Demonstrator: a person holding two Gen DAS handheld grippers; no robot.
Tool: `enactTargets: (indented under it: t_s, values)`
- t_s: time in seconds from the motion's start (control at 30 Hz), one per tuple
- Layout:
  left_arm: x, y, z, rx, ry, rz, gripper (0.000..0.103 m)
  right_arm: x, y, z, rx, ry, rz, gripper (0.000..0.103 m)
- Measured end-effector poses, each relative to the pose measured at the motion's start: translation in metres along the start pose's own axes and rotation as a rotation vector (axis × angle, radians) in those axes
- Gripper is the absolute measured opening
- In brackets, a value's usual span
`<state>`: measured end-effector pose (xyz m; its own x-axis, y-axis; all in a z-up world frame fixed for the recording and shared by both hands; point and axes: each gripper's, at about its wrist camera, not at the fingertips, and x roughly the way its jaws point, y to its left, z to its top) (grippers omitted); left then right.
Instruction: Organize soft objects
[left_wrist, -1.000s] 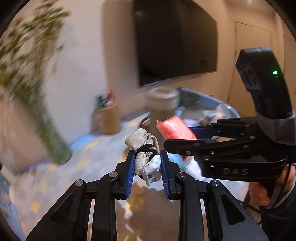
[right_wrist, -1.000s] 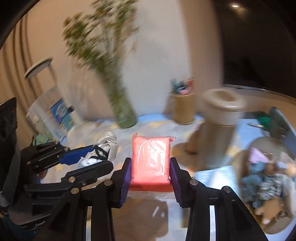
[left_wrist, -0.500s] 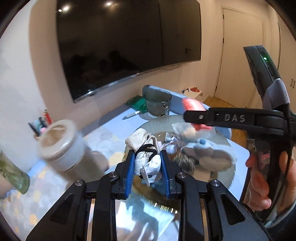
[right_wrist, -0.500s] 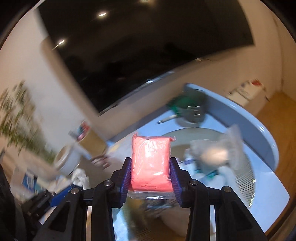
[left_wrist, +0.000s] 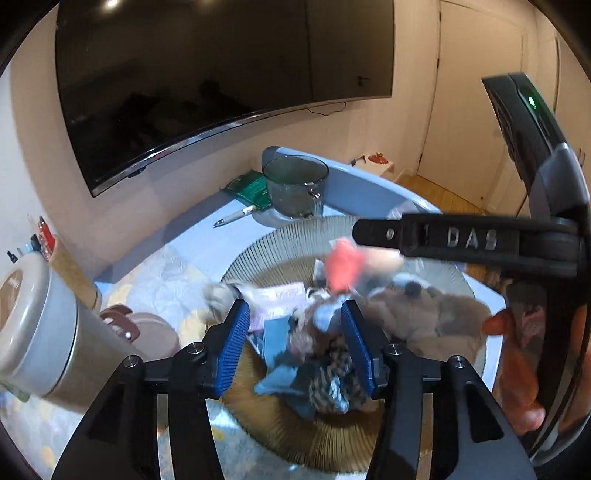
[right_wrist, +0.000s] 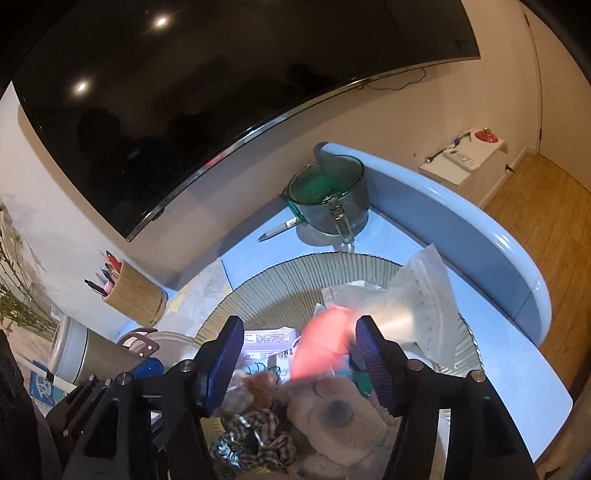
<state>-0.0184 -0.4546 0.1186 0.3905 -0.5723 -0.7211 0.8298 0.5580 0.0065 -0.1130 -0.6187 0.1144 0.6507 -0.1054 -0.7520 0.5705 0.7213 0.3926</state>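
Observation:
A round ribbed basket (left_wrist: 258, 247) (right_wrist: 280, 273) sits on the blue table and holds several soft things: a beige plush toy (right_wrist: 332, 410), plaid cloth (right_wrist: 258, 432), blue cloth (left_wrist: 277, 336) and packets. My left gripper (left_wrist: 295, 332) is open above the basket, with a blurred pale bundle (left_wrist: 218, 295) dropping at its left finger. My right gripper (right_wrist: 299, 354) is open above the basket, and the pink packet (right_wrist: 321, 347) (left_wrist: 343, 266) falls, blurred, between its fingers. The right gripper's body (left_wrist: 480, 243) crosses the left wrist view.
A glass measuring cup (right_wrist: 328, 195) and a pen (right_wrist: 280, 229) stand behind the basket. A grey canister (left_wrist: 40, 325), a pen holder (right_wrist: 133, 295) and a round brown-handled lid (left_wrist: 140, 328) stand to the left. A TV (left_wrist: 207, 66) hangs on the wall. The table's raised blue rim (right_wrist: 480, 236) curves at the right.
Both grippers have opened over the basket. The left has let go of the white bundle and the right has let go of the pink packet; both are dropping into it.

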Motion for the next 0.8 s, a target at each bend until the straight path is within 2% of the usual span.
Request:
enactTargets:
  t_s: [0.13, 0.37, 0.53, 0.63, 0.7, 0.8]
  values:
    - [-0.028, 0.001, -0.013, -0.013, -0.016, -0.053, 0.049, -0.011, -0.001, -0.009, -0.008, -0.009, 0.001, 0.062]
    - [-0.103, -0.006, -0.041, 0.031, -0.102, 0.008, 0.050, -0.044, 0.029, -0.037, -0.056, -0.011, 0.040, 0.062]
    - [-0.167, 0.002, -0.073, 0.032, -0.189, 0.089, 0.051, -0.077, 0.079, -0.066, -0.176, -0.045, 0.054, 0.062]
    - [-0.199, 0.014, -0.090, 0.010, -0.220, 0.159, 0.053, -0.094, 0.115, -0.087, -0.259, -0.074, 0.094, 0.062]
    - [-0.220, 0.025, -0.103, -0.009, -0.239, 0.213, 0.063, -0.102, 0.140, -0.101, -0.315, -0.085, 0.106, 0.063]
    - [-0.252, 0.044, -0.126, -0.052, -0.280, 0.306, 0.065, -0.105, 0.178, -0.126, -0.389, -0.097, 0.118, 0.067]
